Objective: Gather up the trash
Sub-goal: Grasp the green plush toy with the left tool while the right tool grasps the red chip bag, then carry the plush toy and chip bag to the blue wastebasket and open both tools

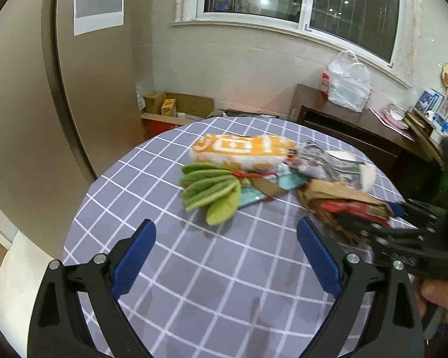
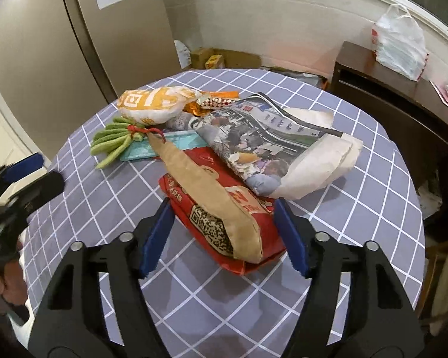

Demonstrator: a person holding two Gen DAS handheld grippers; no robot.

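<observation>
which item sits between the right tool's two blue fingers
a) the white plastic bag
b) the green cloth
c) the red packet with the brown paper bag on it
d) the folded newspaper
c: in the right wrist view the right tool straddles the near end of the red packet, with the brown paper bag lying on top of it.

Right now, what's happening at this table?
A person holds a gripper in each hand over a pile of trash on the checked tablecloth. The right gripper straddles the red and brown paper bag, fingers not clearly pressing it yet. The left gripper hangs open over bare cloth.
</observation>
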